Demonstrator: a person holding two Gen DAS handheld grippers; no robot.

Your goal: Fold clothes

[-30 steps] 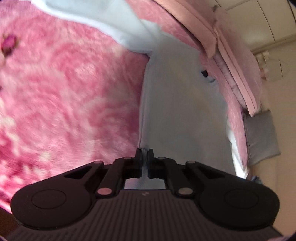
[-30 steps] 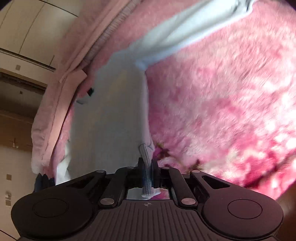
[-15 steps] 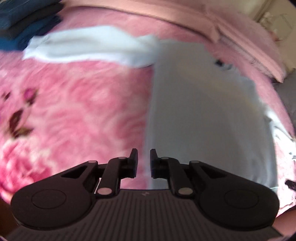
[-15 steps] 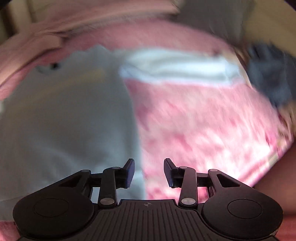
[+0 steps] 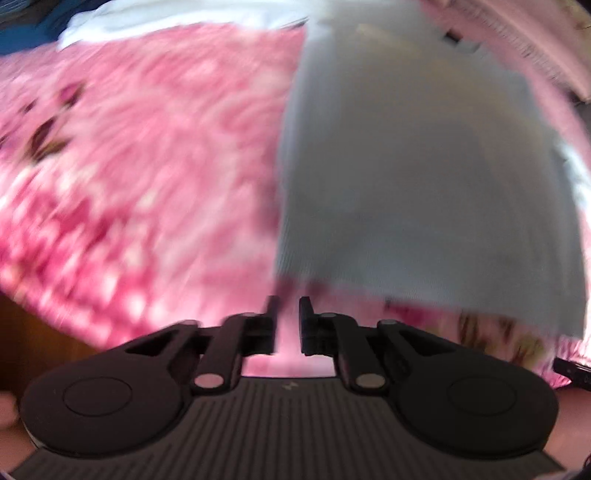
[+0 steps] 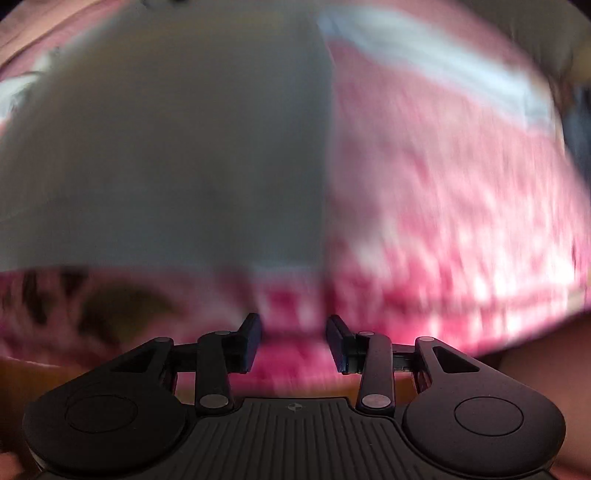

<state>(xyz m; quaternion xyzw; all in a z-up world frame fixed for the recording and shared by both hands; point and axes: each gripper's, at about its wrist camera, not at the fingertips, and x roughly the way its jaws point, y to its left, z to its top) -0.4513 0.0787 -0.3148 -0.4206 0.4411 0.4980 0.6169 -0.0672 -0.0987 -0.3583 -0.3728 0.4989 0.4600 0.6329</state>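
Note:
A pale blue-grey garment [image 5: 413, 158] lies flat on a pink flowered blanket [image 5: 140, 158], its body folded into a long panel with a sleeve [image 5: 177, 14] stretched out to the far left. In the right wrist view the same garment [image 6: 166, 147] fills the left half, with its sleeve [image 6: 424, 62] at the upper right. My left gripper [image 5: 287, 308] hovers just below the garment's near hem, its jaws a little apart with nothing between them. Over the blanket near the hem's right corner, my right gripper [image 6: 293, 328] stands open and empty. Both views are blurred by motion.
Dark blue folded clothes [image 5: 22, 33] lie at the far left of the bed. A pink pillow or headboard edge [image 5: 535, 40] runs along the far right. A brown bed edge [image 6: 22, 369] shows near the grippers. Something dark [image 6: 580, 122] sits at the right.
Both grippers let go of the garment's hem, which they held shut a second ago, and opened. Both have since pulled back toward the near bed edge and tilted down.

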